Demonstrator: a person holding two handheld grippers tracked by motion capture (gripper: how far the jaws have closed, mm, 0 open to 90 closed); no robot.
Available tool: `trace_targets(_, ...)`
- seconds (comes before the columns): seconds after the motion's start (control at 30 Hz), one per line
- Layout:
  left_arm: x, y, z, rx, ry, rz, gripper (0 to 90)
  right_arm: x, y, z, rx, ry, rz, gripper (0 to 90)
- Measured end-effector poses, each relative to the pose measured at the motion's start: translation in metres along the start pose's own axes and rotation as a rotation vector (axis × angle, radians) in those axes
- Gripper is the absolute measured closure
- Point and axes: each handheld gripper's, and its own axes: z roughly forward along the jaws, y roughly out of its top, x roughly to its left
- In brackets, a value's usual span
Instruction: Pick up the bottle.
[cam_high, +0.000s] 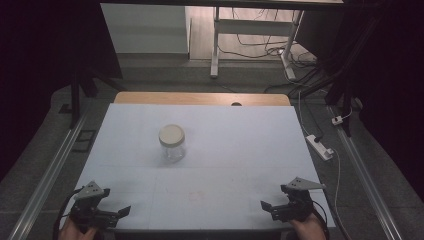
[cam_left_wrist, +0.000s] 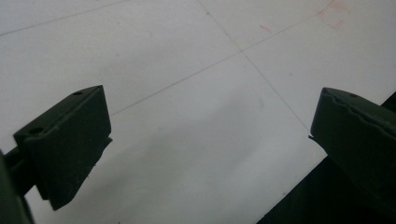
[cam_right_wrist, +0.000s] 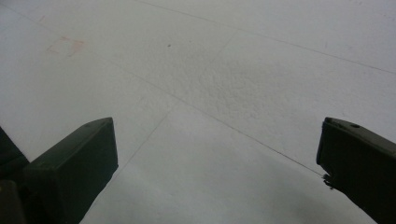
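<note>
Standing upright on the white surface (cam_high: 240, 150), a clear glass jar (cam_high: 173, 144) with a pale round lid sits a little left of the middle, well apart from both grippers and with bare sheet all around it. The left gripper (cam_high: 116, 212) rests at the near left corner of the surface, held by a hand (cam_high: 74, 231) that comes in from the bottom edge; its jaws are spread wide with nothing between them, and the left gripper view looks past them onto white sheet crossed by thin seam lines and a faint red pencil mark (cam_left_wrist: 335, 14). The right gripper (cam_high: 267, 206) lies at the near right corner, pointed inward toward the left one, its jaws likewise released and empty; the right gripper view shows the same faint red mark (cam_right_wrist: 63, 45) on the grainy white sheet.

The white sheet covers most of a wooden tabletop (cam_high: 200, 98), whose bare light-brown strip shows along the far edge. Metal rails (cam_high: 55, 165) run along both sides of it on a grey carpeted floor. To the right lies a white power strip (cam_high: 320, 146) with its cable. Beyond stands a white-legged desk frame (cam_high: 216, 45) with loose cables (cam_high: 265, 47) beneath it on a wooden floor. The room's sides are dark.
</note>
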Motion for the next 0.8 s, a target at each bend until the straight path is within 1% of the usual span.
trace_targets(0.07,0.0,0.001,0.0,-0.005,-0.002,0.004,0.0,0.001,0.0,0.0,0.0,0.005,-0.012,0.0)
trace_targets(0.2,-0.001,0.002,0.001,-0.009,0.0,0.015,0.0,0.002,0.0,0.001,0.007,0.003,-0.02,0.0)
trace_targets(0.4,-0.002,0.006,0.004,-0.004,-0.01,0.043,0.0,0.002,0.0,0.001,0.007,0.005,-0.023,0.0)
trace_targets(0.57,-0.003,0.01,0.007,-0.009,-0.004,0.07,0.0,0.002,0.0,0.002,0.012,0.006,-0.027,0.0)
trace_targets(0.7,-0.003,0.013,0.011,-0.016,-0.006,0.113,0.0,0.002,0.0,0.002,0.013,0.007,-0.026,0.0)
trace_targets(0.8,-0.001,0.016,0.014,-0.019,-0.028,0.128,0.0,0.002,0.0,0.002,0.015,0.006,-0.025,0.0)
